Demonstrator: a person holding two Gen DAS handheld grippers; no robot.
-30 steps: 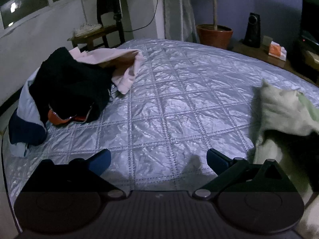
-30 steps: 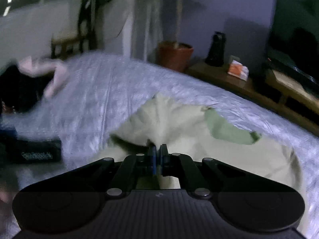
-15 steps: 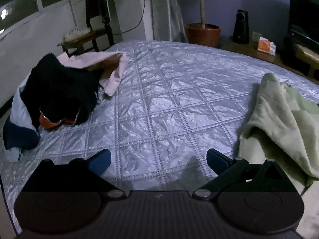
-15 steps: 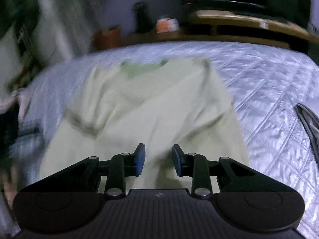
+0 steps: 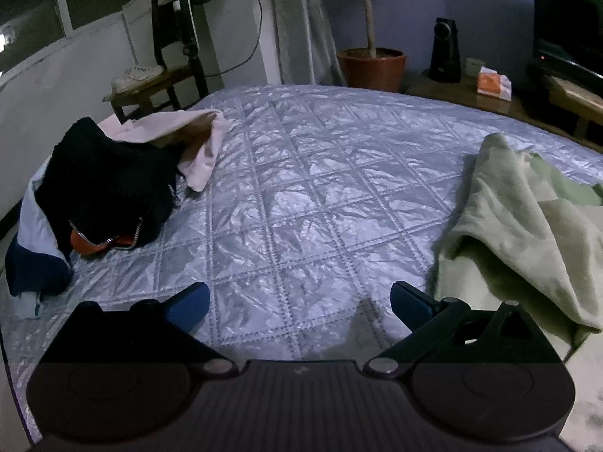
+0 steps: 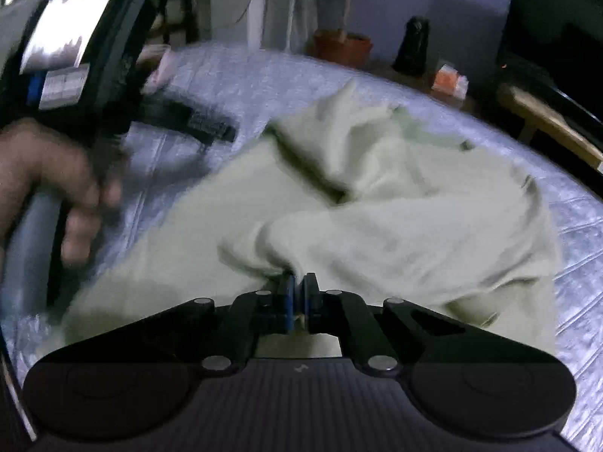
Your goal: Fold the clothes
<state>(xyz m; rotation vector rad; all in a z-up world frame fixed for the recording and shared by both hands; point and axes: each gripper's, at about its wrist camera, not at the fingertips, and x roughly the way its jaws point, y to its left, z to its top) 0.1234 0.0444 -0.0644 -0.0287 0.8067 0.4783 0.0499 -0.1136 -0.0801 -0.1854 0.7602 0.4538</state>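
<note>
Motion-blurred hand (image 6: 45, 184) and green garment (image 6: 377, 203); garment's right side beyond frame edge.

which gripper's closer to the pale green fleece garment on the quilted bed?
Right. The right gripper is shut on a bunched fold of the pale green fleece garment. The left gripper is open over bare silver quilt, with the garment off to its right.

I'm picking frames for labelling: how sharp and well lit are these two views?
Left wrist view: dim, bluish, but sharp; quilted bedspread glints, edges bow with fisheye. Right wrist view: motion-smeared, worst on the hand and background; the right gripper stays crisp, shut on the pale green garment.
</note>
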